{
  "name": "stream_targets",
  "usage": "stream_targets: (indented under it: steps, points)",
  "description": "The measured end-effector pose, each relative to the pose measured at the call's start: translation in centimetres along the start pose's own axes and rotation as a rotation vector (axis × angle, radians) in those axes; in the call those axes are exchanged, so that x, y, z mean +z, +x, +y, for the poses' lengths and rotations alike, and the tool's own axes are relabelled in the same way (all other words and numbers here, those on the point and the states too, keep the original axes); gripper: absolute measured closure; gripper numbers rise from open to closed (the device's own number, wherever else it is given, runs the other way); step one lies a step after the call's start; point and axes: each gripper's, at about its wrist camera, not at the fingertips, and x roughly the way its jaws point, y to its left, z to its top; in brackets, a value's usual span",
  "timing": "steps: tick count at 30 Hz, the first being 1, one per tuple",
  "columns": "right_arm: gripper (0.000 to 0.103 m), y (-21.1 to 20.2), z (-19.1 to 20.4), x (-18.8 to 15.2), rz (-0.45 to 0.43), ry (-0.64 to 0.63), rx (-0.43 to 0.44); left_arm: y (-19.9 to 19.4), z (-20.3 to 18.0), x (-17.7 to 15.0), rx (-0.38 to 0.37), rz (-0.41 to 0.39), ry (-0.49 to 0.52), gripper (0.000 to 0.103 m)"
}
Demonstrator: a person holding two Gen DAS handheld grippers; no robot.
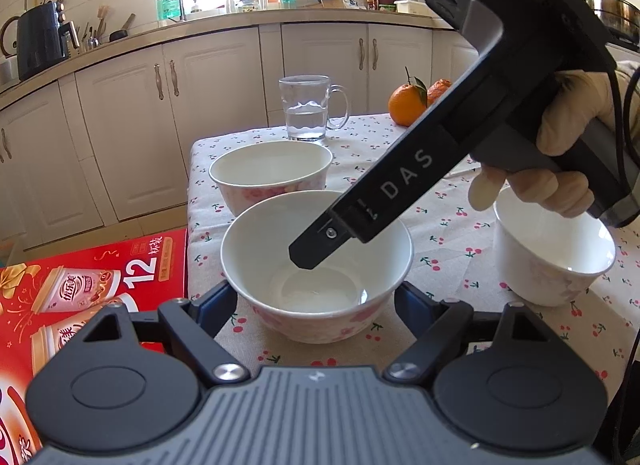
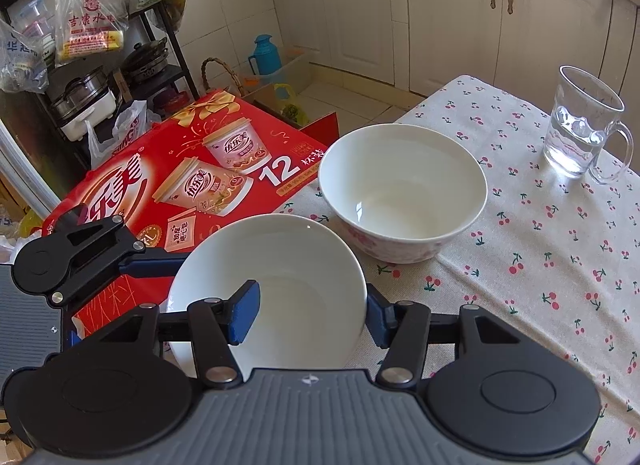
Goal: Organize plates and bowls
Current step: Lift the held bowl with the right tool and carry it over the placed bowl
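A counter [image 1: 448,201] covered in a white cloth printed with red cherries holds three white bowls with pink flowers on their outer walls.

In the left wrist view, the nearest bowl [image 1: 316,265] sits close to the counter's near left edge. The left claw [image 1: 316,297] straddles it low down, one blue pad on each side of the bowl's outer wall; the pads lie right at the wall, but whether they press on it cannot be told. The right claw [image 1: 308,259] slants down from the upper right, held by a gloved hand [image 1: 560,157], with its dark tip inside this same bowl.

In the right wrist view, the right claw is closed on that bowl's rim: the left blue finger [image 2: 244,317] lies inside the bowl and the right one outside, with the wall between them.

A second bowl [image 1: 272,173] stands just beyond the gripped one, toward the far left. A third bowl [image 1: 556,249] stands to the right, well apart. A glass mug [image 1: 308,109] with some water stands at the far edge. Two oranges [image 1: 408,103] lie at the far right. A red carton [image 1: 92,281] printed with cups sits left of the counter, below its edge.
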Motion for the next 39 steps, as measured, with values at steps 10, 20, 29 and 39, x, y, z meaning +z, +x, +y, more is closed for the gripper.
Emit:
stream_targets:
  steps: [10,20,29,39]
  points:
    - [0.043,-2.6,0.8,-1.0,-0.010,0.021,0.032,-2.0,-1.3,0.4,-0.017,0.022,0.009,0.018]
    - [0.042,-6.0,2.1,-3.2,-0.012,0.008,0.037,-5.0,-3.9,0.8,-0.031,0.027,0.037,0.018]
    - [0.042,-9.2,3.2,-5.6,-0.020,-0.017,0.033,-7.5,-6.6,0.9,-0.043,0.023,0.051,0.018]
    - [0.042,-12.1,3.4,-8.1,-0.042,-0.026,0.034,-9.1,-9.4,1.1,-0.066,0.015,0.050,0.018]
